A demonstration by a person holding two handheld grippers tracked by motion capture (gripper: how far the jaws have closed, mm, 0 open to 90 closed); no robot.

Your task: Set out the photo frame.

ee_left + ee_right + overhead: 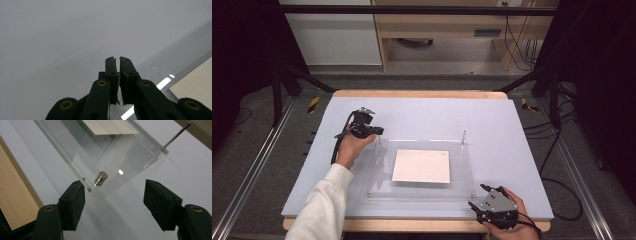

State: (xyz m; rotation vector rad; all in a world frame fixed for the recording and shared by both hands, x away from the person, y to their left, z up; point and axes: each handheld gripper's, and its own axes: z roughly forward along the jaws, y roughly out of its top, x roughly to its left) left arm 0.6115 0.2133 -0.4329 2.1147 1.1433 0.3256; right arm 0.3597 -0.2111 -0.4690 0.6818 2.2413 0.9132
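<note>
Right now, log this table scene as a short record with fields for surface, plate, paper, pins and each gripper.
surface: pale blue mat on a wooden table
plate: clear acrylic plate lying flat on the mat
paper: white sheet at the plate's middle
pins: short metal cylinder at the near right corner; thin upright rod at the far right corner
left gripper: jaws closed, at the plate's far left corner
right gripper: jaws open, straddling the near right corner

No text, label, brand or number can be read anywhere. The white sheet (pixel 421 166) under the clear plate (pixel 377 185) carries a faint row of small printed boxes, seen in the left gripper view, but they are too blurred to read.
</note>
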